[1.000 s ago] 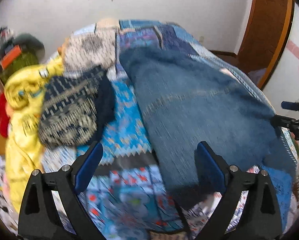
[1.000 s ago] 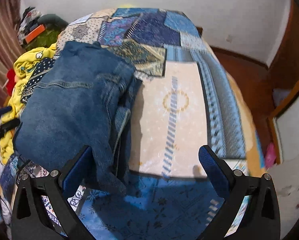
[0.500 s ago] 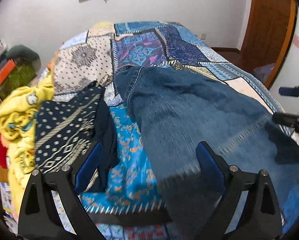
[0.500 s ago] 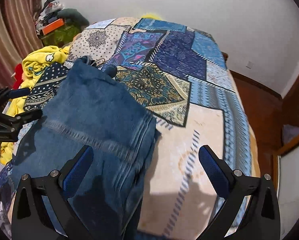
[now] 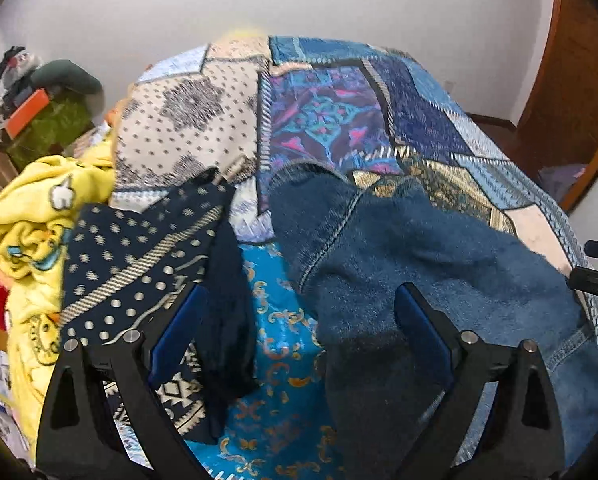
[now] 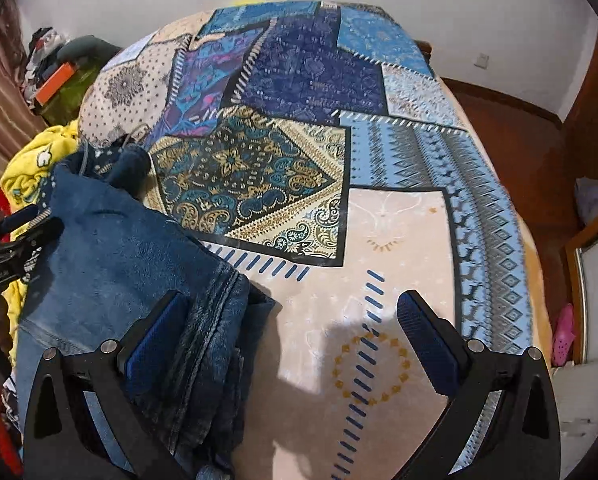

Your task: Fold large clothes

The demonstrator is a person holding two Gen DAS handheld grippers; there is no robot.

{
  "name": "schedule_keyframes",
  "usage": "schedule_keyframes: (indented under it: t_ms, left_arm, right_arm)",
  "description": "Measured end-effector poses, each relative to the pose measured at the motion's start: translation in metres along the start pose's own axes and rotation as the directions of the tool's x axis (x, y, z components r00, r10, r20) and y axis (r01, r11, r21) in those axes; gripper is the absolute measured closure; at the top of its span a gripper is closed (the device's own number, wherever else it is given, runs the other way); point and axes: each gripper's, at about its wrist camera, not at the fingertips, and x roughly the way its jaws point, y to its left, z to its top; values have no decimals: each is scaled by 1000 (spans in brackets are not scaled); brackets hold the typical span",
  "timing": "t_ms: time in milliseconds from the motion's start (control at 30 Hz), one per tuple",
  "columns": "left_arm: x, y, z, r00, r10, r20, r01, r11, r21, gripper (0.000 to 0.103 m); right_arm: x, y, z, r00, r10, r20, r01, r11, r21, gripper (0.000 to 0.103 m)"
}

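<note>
Your left gripper (image 5: 297,334): fingers wide apart, holding nothing.
Jeans (image 5: 419,256): spread on the patchwork bed cover (image 5: 319,120), under your right finger.
Dark dotted cloth (image 5: 139,256): beside your left finger.
Yellow blanket (image 5: 31,208): far left.

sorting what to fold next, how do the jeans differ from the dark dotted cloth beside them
The jeans are plain blue denim with visible seams; the dark dotted cloth is navy with pale dots and stripes. The jeans spread across the middle of the bed, while the dotted cloth sits at its left side against a yellow garment. Both lie unheld on the patchwork bedspread.
</note>
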Motion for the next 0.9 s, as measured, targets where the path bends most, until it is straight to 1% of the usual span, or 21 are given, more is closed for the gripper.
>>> schedule_keyframes:
  t_ms: [200, 333, 433, 500, 567, 600, 633, 700, 833, 867, 900]
  left_arm:
    - [-53, -7, -7, 995, 23, 98, -33, 994, 102, 7]
    - [-81, -11, -14, 990, 23, 138, -42, 990, 136, 7]
    - [-95, -11, -25, 991, -10, 133, -8, 991, 133, 7]
    - [-97, -9, -34, 993, -57, 101, 45, 992, 116, 7]
    - [-96, -6, -44, 991, -123, 52, 119, 990, 73, 7]
    - [-92, -4, -49, 986, -165, 24, 164, 985, 45, 7]
    - [-90, -3, -53, 981, -192, 4, 191, 981, 26, 7]
    - [-82, 0, -63, 966, -254, -50, 253, 967, -22, 7]
    - [-67, 0, -79, 950, -294, -106, 289, 955, -63, 7]
    - [-61, -1, -82, 944, -304, -130, 296, 952, -78, 7]
    - [-55, -1, -85, 936, -318, -150, 307, 947, -94, 7]
  right_arm:
    - [-43, 13, -7, 998, -25, 63, 31, 994, -101, 0]
    - [-64, 25, -16, 996, 13, 87, 0, 989, -146, 0]
    - [-73, 34, -26, 995, 58, 86, -43, 985, -169, 0]
    - [-73, 39, -34, 994, 88, 69, -75, 982, -176, 0]
    - [-68, 42, -42, 992, 116, 43, -107, 978, -182, 0]
    - [-64, 43, -46, 991, 130, 25, -123, 976, -180, 0]
    - [-60, 43, -50, 990, 140, 8, -137, 975, -177, 0]
    - [-46, 42, -57, 987, 159, -39, -163, 973, -163, 0]
    - [-15, 36, -69, 977, 170, -128, -186, 975, -123, 0]
    - [-7, 32, -70, 971, 183, -151, -200, 975, -101, 0]
    - [2, 27, -71, 960, 220, -174, -234, 970, -66, 0]
